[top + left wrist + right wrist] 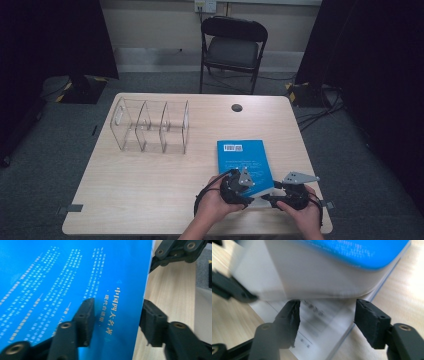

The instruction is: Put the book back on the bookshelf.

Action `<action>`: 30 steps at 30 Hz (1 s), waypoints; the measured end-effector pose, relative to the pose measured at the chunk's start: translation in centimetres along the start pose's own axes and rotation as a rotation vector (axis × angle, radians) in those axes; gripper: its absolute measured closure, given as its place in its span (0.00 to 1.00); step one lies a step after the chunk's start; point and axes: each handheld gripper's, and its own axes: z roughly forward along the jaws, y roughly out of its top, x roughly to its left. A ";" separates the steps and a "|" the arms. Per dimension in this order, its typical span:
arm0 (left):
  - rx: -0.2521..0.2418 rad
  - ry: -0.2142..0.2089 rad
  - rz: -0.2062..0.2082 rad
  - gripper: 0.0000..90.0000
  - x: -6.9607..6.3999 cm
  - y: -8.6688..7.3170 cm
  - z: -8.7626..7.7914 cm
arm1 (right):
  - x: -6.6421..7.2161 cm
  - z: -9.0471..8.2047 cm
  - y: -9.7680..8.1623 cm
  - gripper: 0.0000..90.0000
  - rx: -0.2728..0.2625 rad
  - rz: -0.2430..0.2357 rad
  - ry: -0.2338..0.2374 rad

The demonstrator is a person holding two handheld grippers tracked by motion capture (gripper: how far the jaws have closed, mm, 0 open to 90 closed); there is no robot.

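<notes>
Book (244,159) runs near-to-far, its near end lifted between your grippers — left gripper (244,196) straddles the cover edge, jaws apart. Right gripper (268,199) gapes at the pages — nearer.

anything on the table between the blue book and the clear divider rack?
Nothing. In the high view only bare tabletop lies between the blue book and the clear divider rack; the small dark disc sits beyond that stretch, toward the far edge.
</notes>
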 end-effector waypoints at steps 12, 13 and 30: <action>0.010 0.035 0.042 0.29 -0.6 -0.4 0.2 | 1.3 -1.0 0.3 0.51 -0.022 -0.058 -0.027; 0.015 0.047 0.045 0.28 -0.6 -0.4 0.4 | 1.3 -1.1 0.2 0.51 -0.028 -0.057 -0.026; 0.006 0.160 0.088 0.22 -1.1 0.1 2.1 | 1.4 -1.7 0.2 0.51 -0.041 -0.018 0.020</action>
